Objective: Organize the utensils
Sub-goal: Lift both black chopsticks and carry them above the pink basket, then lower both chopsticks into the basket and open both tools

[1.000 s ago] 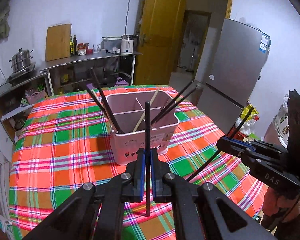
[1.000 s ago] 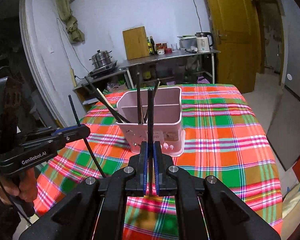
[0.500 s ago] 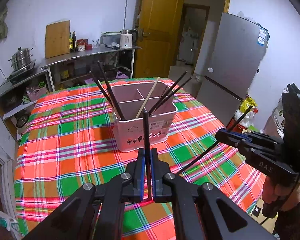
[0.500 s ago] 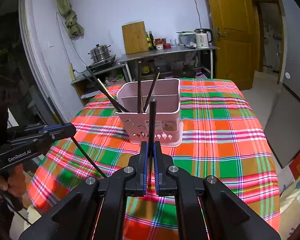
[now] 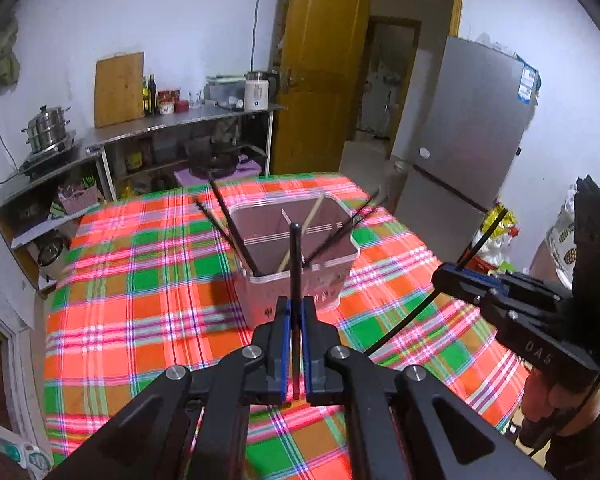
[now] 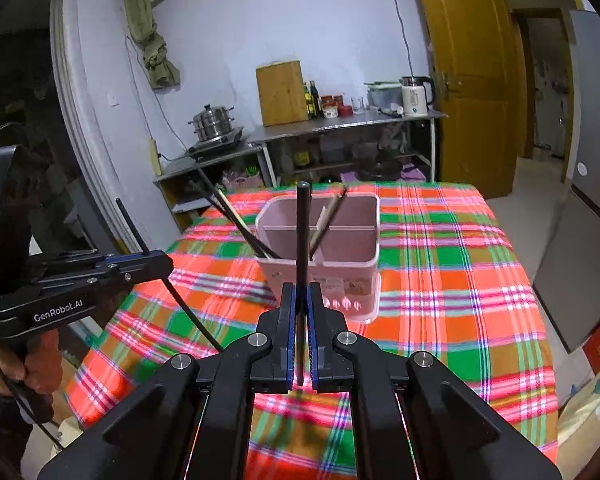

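Note:
A pink divided utensil holder stands on the plaid tablecloth, with several dark chopsticks and one pale wooden one leaning in it. My left gripper is shut on a black chopstick, held upright in front of the holder. My right gripper is shut on another black chopstick, also upright before the holder. Each gripper shows in the other's view, the right one at right and the left one at left, each with its stick slanting through.
A steel counter with a kettle, bottles, cutting board and steamer pot lines the back wall. A yellow door and grey fridge stand at right. The table's near edge lies just under both grippers.
Both grippers have risen and pulled back from the holder, still shut on their chopsticks. The holder looks smaller and I look down into it more.

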Demonstrator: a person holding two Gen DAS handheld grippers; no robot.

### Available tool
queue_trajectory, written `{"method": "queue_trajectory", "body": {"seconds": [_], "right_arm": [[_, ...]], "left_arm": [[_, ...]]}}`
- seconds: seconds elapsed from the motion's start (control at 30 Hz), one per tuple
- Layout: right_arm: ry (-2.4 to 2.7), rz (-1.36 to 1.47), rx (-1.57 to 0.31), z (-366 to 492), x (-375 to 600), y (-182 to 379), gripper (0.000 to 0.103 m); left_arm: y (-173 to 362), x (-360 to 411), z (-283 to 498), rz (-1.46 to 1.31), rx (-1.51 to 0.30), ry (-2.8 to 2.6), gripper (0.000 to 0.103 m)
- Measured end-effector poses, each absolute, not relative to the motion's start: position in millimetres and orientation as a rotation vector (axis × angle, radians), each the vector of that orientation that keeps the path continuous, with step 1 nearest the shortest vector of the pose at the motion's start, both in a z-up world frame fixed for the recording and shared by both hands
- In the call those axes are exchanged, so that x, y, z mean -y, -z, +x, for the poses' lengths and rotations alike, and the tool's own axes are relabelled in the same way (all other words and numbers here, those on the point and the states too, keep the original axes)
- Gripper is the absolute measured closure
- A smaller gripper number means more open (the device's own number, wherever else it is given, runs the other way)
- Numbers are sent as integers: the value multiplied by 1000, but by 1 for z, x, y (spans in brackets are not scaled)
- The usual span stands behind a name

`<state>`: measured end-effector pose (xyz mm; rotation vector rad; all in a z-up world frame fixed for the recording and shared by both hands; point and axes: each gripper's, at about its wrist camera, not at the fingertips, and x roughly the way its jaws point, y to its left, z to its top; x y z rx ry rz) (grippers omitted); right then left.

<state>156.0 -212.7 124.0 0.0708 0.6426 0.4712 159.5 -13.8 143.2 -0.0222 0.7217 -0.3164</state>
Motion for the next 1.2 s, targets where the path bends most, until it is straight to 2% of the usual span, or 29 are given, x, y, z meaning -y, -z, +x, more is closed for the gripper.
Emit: {"method": "queue_trajectory", "body": {"seconds": [0.33, 0.6, 1.2], "right_arm": [[-477, 101, -504, 174, 198, -171, 98], [-458, 121, -440, 196, 189, -191, 98], [-425, 16, -522, 231, 151, -143, 98]], "left_arm": [[-202, 10, 181, -54, -596, 294, 99], [-221, 2, 212, -86, -550, 272, 99], [-158, -1, 252, -117, -615, 274, 99]]}}
